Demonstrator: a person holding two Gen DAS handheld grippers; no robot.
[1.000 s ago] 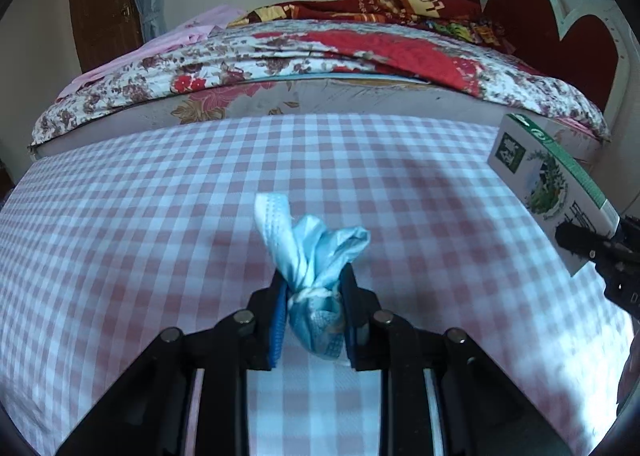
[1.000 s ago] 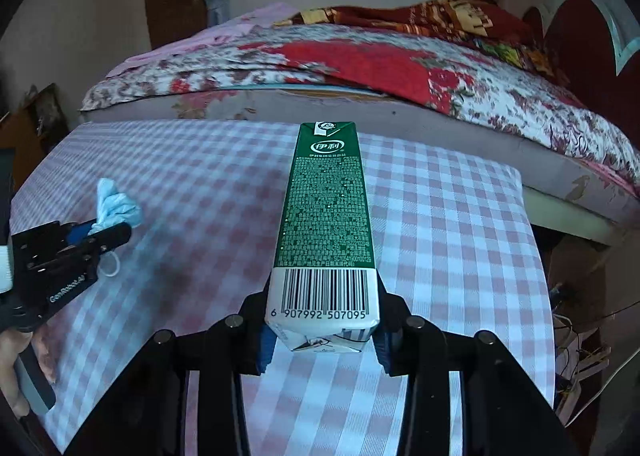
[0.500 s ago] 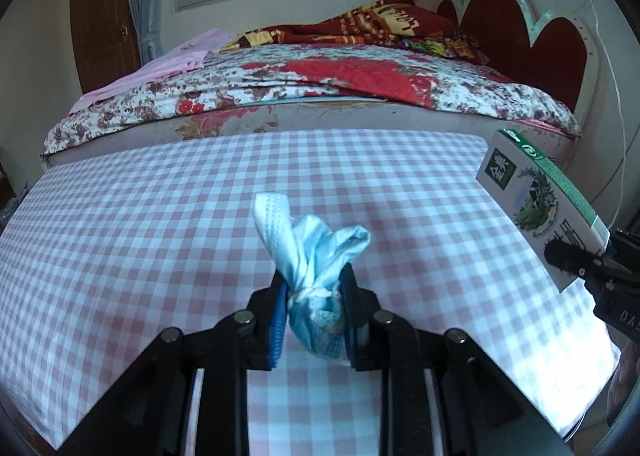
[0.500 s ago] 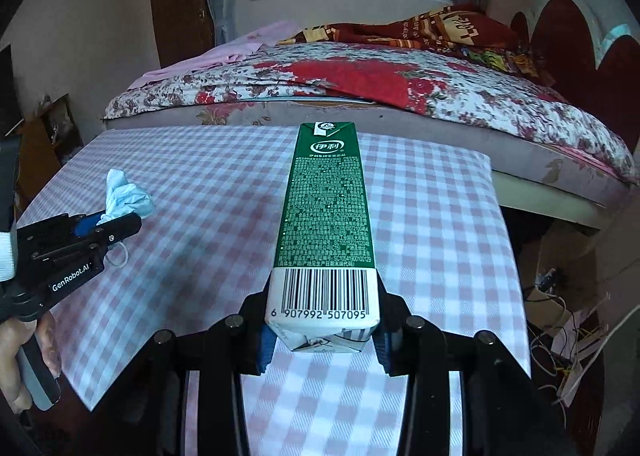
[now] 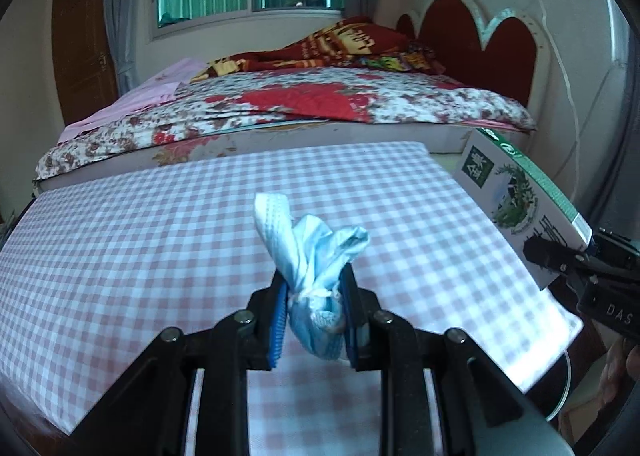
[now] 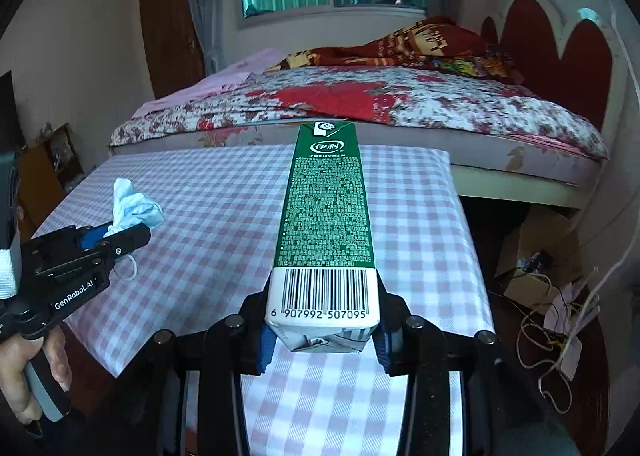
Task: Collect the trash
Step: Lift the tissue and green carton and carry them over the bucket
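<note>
Right view alone showed barcode end of milk carton (image 6: 326, 223), hand (image 6: 28, 360) on left handle, cables on floor. Left view showed carton's picture face. Left gripper (image 5: 314, 320) clenched on crumpled soft blue face mask (image 5: 316, 276), bunched between pads, over checked tablecloth (image 5: 140, 248). Right gripper (image 6: 324, 340) grasped rigid rectangular carton by base, above tablecloth's right edge.
</note>
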